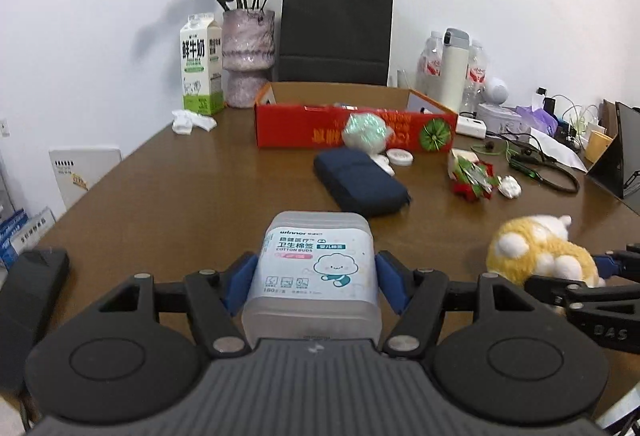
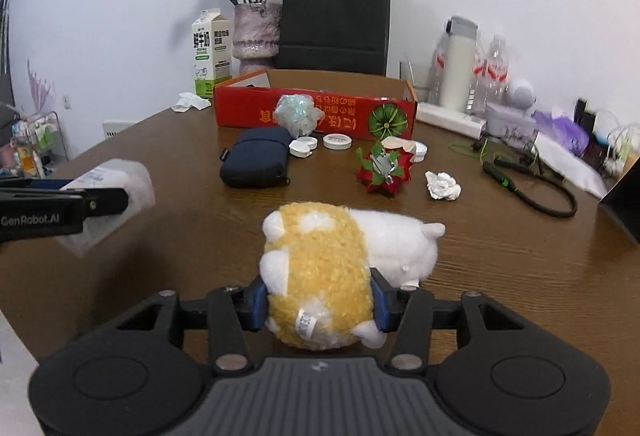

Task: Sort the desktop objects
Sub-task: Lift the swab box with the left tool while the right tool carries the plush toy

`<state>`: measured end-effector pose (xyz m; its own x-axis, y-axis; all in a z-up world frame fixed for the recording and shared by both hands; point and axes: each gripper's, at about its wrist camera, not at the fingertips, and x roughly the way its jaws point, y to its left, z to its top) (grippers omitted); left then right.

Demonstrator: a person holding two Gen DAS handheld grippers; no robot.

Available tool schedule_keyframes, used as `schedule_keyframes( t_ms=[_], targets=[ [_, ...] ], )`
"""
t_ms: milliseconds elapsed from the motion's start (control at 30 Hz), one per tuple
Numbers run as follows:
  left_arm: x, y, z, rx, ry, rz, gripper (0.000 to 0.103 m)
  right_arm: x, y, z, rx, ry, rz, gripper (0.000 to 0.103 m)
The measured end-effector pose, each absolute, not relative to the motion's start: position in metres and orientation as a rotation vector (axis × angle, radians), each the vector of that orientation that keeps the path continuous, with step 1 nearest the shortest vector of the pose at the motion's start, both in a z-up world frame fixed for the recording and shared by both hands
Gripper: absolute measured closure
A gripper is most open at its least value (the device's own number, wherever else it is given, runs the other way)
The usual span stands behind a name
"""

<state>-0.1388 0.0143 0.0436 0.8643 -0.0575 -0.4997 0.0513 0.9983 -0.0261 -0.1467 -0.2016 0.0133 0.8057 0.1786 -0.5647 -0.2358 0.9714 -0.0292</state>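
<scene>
The left gripper (image 1: 316,276) clamps a clear cotton bud box (image 1: 314,268) and the right gripper (image 2: 318,302) squeezes a yellow-and-white plush toy (image 2: 340,260), both carried above the near part of the wooden table (image 1: 180,187). The sorting looks only partly done: the red cardboard box (image 1: 304,127) at the far side already holds a few things, while a navy pouch (image 1: 360,181), an iridescent pompom (image 1: 366,131), white lids (image 2: 337,141), a red-and-green ornament (image 2: 384,167) and crumpled paper (image 2: 443,186) lie loose in front of it.

Each fisheye camera sat just behind its own gripper, low over the brown wooden table (image 1: 168,195), and looked forward and slightly down toward the white back wall. The left view stood to the left of the right one. Both shared the open red cardboard box (image 1: 304,127) (image 2: 248,111), the dark blue zipped pouch (image 1: 360,181) (image 2: 256,159) and the tall black paper bag (image 1: 336,27) (image 2: 336,19).
</scene>
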Motion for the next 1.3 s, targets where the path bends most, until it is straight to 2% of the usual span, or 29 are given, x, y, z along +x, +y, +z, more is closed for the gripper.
schedule_keyframes(
  t_ms=[133,233,333,367,400,433,567,700,767,867,1033,1067,1100,1300],
  targets=[
    [-0.148,0.01,0.036,0.011,0.519,-0.05,0.037,-0.163,-0.19,0.006,-0.203,0.589,0.183,0.042],
    [-0.151,0.008,0.034,0.026,0.514,-0.049,0.037,-0.175,-0.17,-0.001,-0.411,0.539,0.132,0.036],
    [-0.15,0.009,0.031,0.021,0.522,-0.055,0.036,-0.176,-0.153,-0.006,-0.548,0.517,0.108,0.036],
    [-0.149,0.009,0.031,0.017,0.524,-0.055,0.036,-0.173,-0.15,-0.007,-0.556,0.53,0.106,0.038],
    [-0.148,0.01,0.03,0.012,0.525,-0.057,0.036,-0.17,-0.149,-0.006,-0.545,0.537,0.108,0.044],
    [-0.148,0.011,0.03,0.01,0.527,-0.061,0.036,-0.166,-0.15,-0.005,-0.524,0.552,0.115,0.05],
    [-0.145,0.014,0.028,0.0,0.526,-0.057,0.037,-0.151,-0.167,0.012,-0.344,0.584,0.164,0.059],
    [-0.141,0.015,0.034,-0.005,0.518,-0.055,0.037,-0.14,-0.23,0.051,0.311,0.587,0.514,0.058],
    [-0.139,0.013,0.036,0.0,0.507,-0.057,0.037,-0.128,-0.262,0.047,0.59,0.581,0.639,0.057],
    [-0.133,0.01,0.037,0.007,0.51,-0.062,0.037,-0.11,-0.296,0.017,0.829,0.656,0.603,0.056],
    [-0.126,0.002,0.037,0.027,0.515,-0.082,0.037,-0.111,-0.332,-0.01,0.901,0.675,0.409,0.042],
    [-0.124,0.0,0.037,0.035,0.517,-0.087,0.037,-0.112,-0.336,-0.01,0.881,0.673,0.369,0.035],
    [-0.123,-0.003,0.037,0.041,0.517,-0.091,0.037,-0.115,-0.339,-0.008,0.831,0.668,0.315,0.033],
    [-0.117,-0.013,0.034,0.05,0.524,-0.085,0.037,-0.119,-0.317,0.015,0.447,0.67,0.121,0.028]
  ],
)
